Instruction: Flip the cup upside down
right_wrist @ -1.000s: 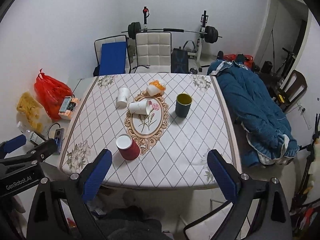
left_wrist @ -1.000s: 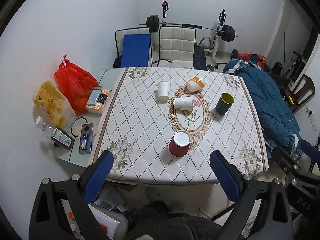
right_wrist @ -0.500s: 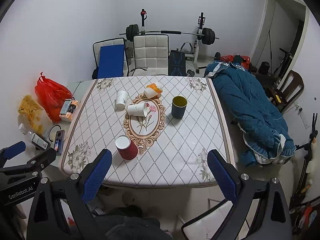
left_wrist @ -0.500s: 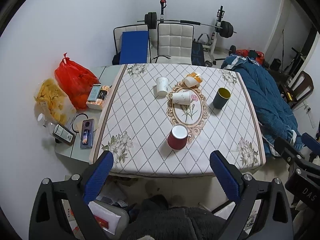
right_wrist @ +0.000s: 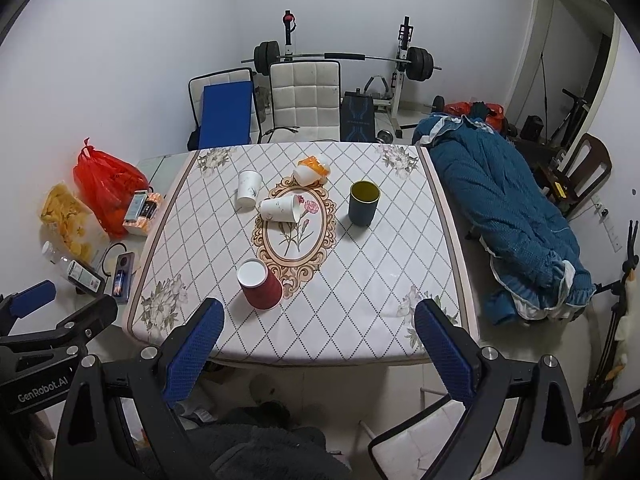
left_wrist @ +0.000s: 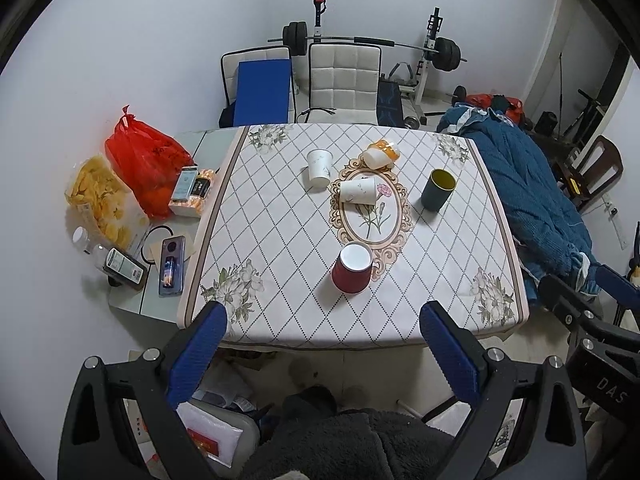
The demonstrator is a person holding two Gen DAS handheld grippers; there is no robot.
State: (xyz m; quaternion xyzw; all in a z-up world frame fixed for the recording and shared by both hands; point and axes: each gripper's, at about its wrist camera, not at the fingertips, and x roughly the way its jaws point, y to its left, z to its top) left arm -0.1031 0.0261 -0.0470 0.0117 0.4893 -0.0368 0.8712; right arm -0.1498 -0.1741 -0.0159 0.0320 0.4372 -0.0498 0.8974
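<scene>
A red paper cup (left_wrist: 352, 269) (right_wrist: 260, 289) stands upside down near the front of the table (left_wrist: 280, 240) (right_wrist: 380, 280). A dark green cup (left_wrist: 437, 189) (right_wrist: 363, 203) stands upright, mouth up, at the right. One white cup (left_wrist: 319, 168) (right_wrist: 248, 187) stands upside down; another white cup (left_wrist: 358, 190) (right_wrist: 280, 208) lies on its side. An orange-and-white cup (left_wrist: 382, 153) (right_wrist: 312, 169) lies on its side at the back. My left gripper (left_wrist: 324, 356) and right gripper (right_wrist: 318, 354) are open, empty, held before the table's front edge.
A side shelf on the left holds a red bag (left_wrist: 144, 160), snacks (left_wrist: 102, 204), a phone (left_wrist: 172, 264) and bottles. A blue quilt (right_wrist: 504, 216) lies along the right. Chairs (left_wrist: 344, 80) and a barbell rack (right_wrist: 404, 60) stand behind the table.
Both grippers have pulled back and up from the table, so it looks smaller and farther away. The cups have not moved.
</scene>
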